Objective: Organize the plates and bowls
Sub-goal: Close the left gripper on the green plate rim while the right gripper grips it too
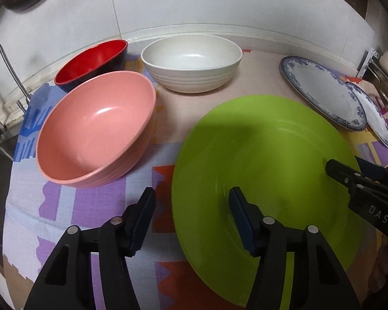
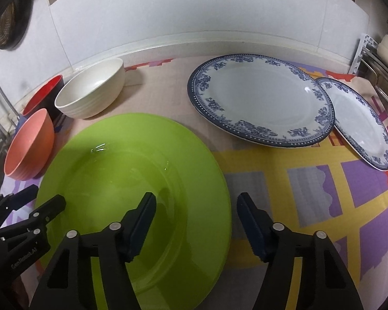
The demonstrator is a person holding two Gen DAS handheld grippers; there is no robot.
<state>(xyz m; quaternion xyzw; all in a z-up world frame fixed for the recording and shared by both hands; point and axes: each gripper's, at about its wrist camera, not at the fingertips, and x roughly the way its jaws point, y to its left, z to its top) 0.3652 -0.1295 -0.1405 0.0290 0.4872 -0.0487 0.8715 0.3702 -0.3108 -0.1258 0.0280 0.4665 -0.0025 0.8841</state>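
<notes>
The green plate (image 1: 266, 170) lies flat on the patterned cloth (image 1: 95, 206), at the near centre of the counter. You hold both grippers over opposite sides of it, each tilted steeply downward.

Your left gripper (image 1: 192, 196) straddles the plate's left rim: one finger hangs over the cloth, the other over the plate's surface. Its jaws stand partly apart, and the pads are not pressing on the rim.

Your right gripper (image 2: 196, 201) straddles the right rim in the same manner, one finger above the plate and one above the cloth. Its jaws are likewise partly apart and hold nothing.

Left of the plate stands the pink bowl (image 1: 95, 129). Behind it are the red bowl (image 1: 90, 62) and the white bowl (image 1: 191, 62). To the right, the large blue-patterned plate (image 2: 261, 100) overlaps the edge of the smaller blue-patterned plate (image 2: 359, 129).
</notes>
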